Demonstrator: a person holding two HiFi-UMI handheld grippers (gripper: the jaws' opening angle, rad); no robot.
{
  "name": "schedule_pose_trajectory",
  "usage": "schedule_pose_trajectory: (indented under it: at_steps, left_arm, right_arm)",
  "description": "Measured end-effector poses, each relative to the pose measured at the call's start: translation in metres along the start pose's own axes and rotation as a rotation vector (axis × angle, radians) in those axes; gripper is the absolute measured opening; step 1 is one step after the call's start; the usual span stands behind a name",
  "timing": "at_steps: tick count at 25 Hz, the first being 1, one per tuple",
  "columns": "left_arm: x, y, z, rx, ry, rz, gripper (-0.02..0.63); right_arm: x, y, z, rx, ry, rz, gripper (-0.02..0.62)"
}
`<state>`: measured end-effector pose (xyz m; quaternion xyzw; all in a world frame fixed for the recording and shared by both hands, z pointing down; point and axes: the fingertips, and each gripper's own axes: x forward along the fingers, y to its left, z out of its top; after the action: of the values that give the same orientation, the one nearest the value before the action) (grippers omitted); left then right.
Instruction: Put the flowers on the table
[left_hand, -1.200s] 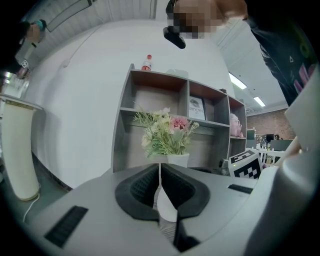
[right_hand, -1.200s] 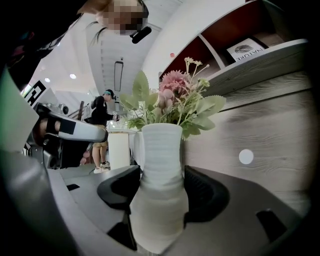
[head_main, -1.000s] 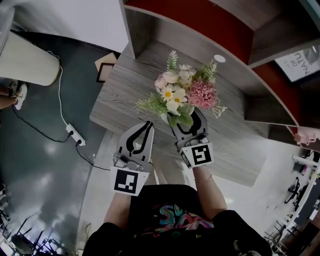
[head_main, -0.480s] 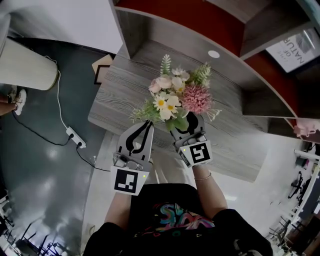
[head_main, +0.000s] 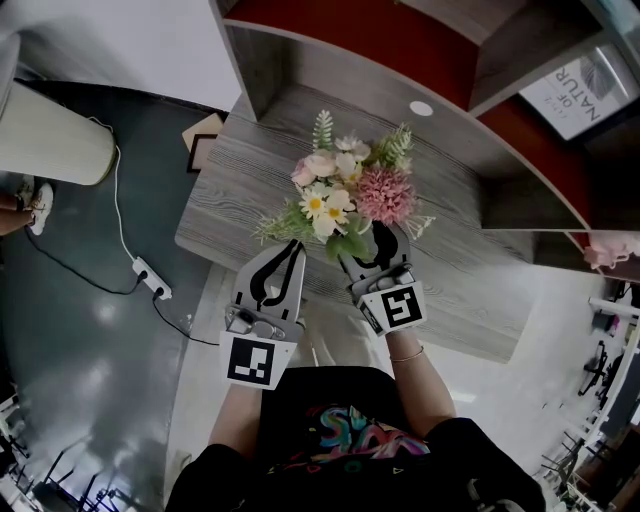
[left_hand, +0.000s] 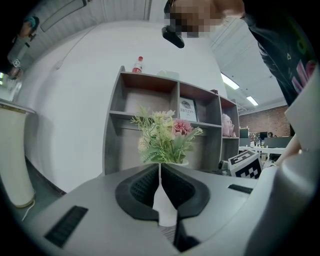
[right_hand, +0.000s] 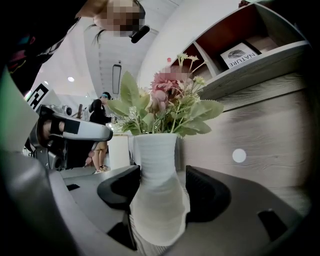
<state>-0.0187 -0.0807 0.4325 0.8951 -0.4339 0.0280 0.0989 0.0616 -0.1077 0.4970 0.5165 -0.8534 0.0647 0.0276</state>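
flowers (head_main: 345, 190) still hang above the bench (head_main: 250, 170), their white vase (right_hand: 157, 190) clamped in my right tongs (head_main: 374, 240); left tongs (head_main: 294, 250) pinched together.

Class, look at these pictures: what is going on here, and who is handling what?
A person works with a gripper in each hand. The right gripper is shut on a white vase of flowers, holding it upright over the grey wooden table. The left gripper is shut and empty beside it. Whether the vase's base touches the table cannot be told.
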Motion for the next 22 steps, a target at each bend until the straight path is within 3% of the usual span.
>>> schedule_pose_trajectory:
  at_steps: [5, 17, 20, 22]
  left_arm:
    - [-0.001, -0.002, 0.005, 0.003, -0.01, -0.001, 0.032]
    - [-0.015, -0.01, 0.035, 0.054, -0.052, -0.002, 0.032]
    - [-0.019, -0.011, 0.049, 0.081, -0.084, -0.005, 0.032]
    - [-0.024, -0.014, 0.059, 0.084, -0.104, -0.006, 0.032]
  right_arm:
    - [-0.002, 0.0, 0.018, 0.029, -0.05, -0.012, 0.293]
    - [-0.038, 0.006, 0.04, 0.03, 0.034, 0.008, 0.288]
    - [-0.045, 0.009, 0.061, 0.049, -0.016, 0.009, 0.266]
    - [-0.056, 0.01, 0.065, 0.03, 0.004, 0.009, 0.237]
